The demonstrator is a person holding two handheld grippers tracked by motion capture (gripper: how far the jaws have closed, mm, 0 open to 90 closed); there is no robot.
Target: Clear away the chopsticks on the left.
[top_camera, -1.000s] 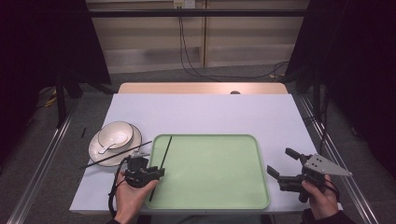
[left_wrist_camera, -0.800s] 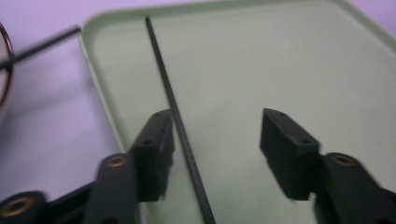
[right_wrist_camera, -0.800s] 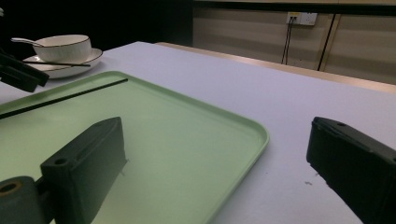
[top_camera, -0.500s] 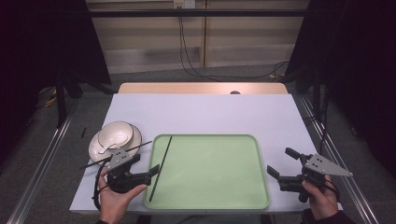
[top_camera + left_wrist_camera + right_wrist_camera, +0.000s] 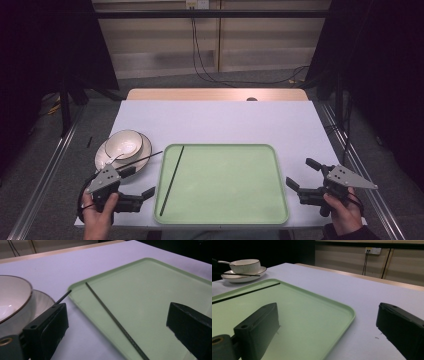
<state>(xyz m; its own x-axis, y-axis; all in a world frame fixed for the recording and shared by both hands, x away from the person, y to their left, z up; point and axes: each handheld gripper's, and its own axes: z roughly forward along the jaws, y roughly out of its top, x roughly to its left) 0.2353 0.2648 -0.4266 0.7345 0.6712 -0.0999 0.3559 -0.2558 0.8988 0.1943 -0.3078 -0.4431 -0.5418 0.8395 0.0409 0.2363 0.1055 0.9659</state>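
Observation:
A black chopstick (image 5: 172, 180) (image 5: 112, 317) (image 5: 247, 293) lies lengthwise along the left side of the green tray (image 5: 225, 185) (image 5: 150, 290) (image 5: 307, 307). A second chopstick (image 5: 135, 160) (image 5: 62, 296) (image 5: 242, 274) rests across the plate (image 5: 142, 152) (image 5: 42, 300) (image 5: 244, 278), which holds a white bowl (image 5: 123, 142) (image 5: 12, 297) (image 5: 245, 266) with a spoon (image 5: 111, 161). My left gripper (image 5: 140, 181) (image 5: 117, 315) hovers left of the tray, near the plate. Its jaws have just been opening and stand wide with nothing between them. My right gripper (image 5: 300, 172) (image 5: 327, 315) is open and empty beside the tray's right edge.
The table (image 5: 220, 120) is covered in pale lilac, with a wooden strip (image 5: 215, 94) along its far edge. Cables hang on the wall behind. Metal rails run down both sides of the table.
The left gripper has opened, let go of the chopstick on the tray, and drawn back leftward off the tray's edge. The chopstick stays where it lay. The right gripper has not moved.

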